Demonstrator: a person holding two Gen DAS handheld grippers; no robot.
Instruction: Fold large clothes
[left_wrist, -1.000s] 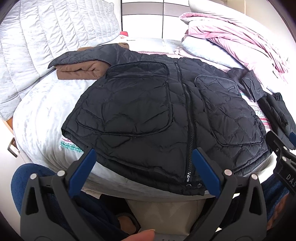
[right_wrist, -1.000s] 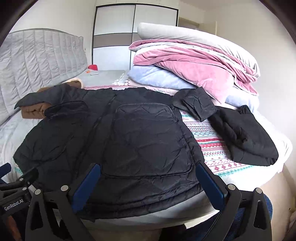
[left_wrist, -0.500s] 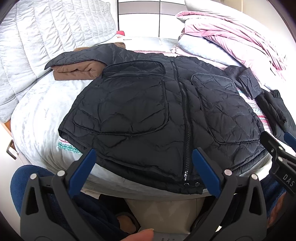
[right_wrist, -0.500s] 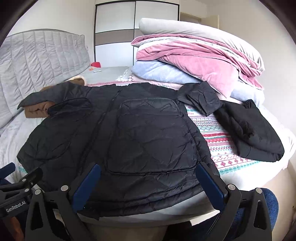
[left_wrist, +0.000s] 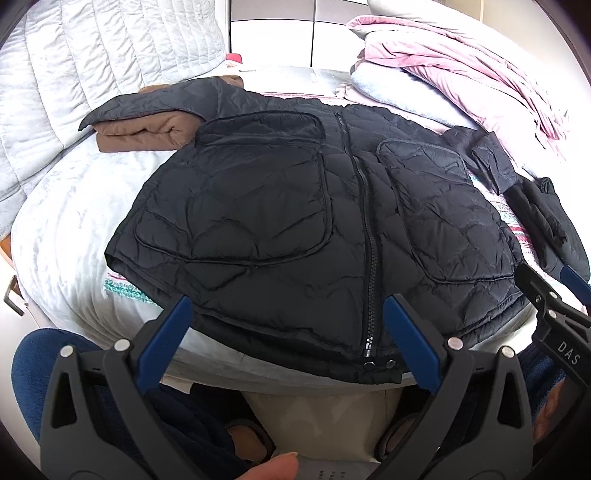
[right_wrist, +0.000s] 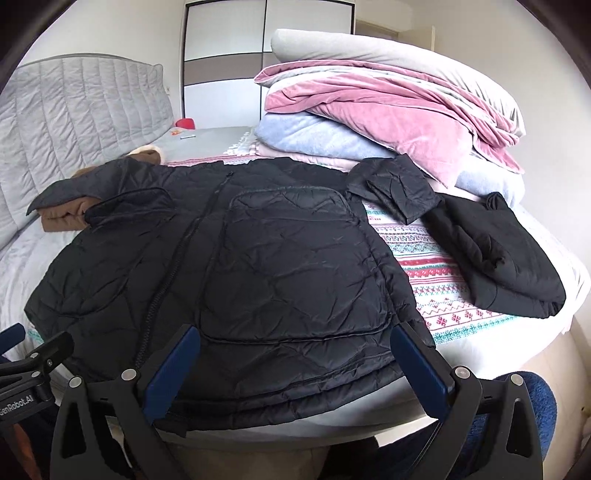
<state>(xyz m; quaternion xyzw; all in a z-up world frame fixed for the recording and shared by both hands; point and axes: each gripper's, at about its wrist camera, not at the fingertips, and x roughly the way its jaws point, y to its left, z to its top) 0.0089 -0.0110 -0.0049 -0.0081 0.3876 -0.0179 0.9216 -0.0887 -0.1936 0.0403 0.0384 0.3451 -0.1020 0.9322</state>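
A black quilted jacket (left_wrist: 280, 218) (right_wrist: 258, 273) lies spread front-up on the bed, zipped, hem toward me at the bed's near edge. One sleeve drapes left over a brown folded garment (left_wrist: 144, 129) (right_wrist: 62, 218); the other sleeve (right_wrist: 395, 188) is folded at the right. My left gripper (left_wrist: 288, 339) hovers open just above the hem near the zipper's bottom end. Over the hem's right part my right gripper (right_wrist: 295, 365) is also open. Neither holds anything.
A stack of pink, blue and grey bedding (right_wrist: 388, 110) sits at the back right. Another black garment (right_wrist: 513, 254) lies on the patterned blanket (right_wrist: 436, 280) at the right. A grey quilted headboard (left_wrist: 74, 74) stands at the left. A person's blue-clad legs (left_wrist: 40, 362) are below.
Both grippers have moved a little forward and up over the jacket's hem, so the jacket sits lower in each view. The jacket itself has not moved.
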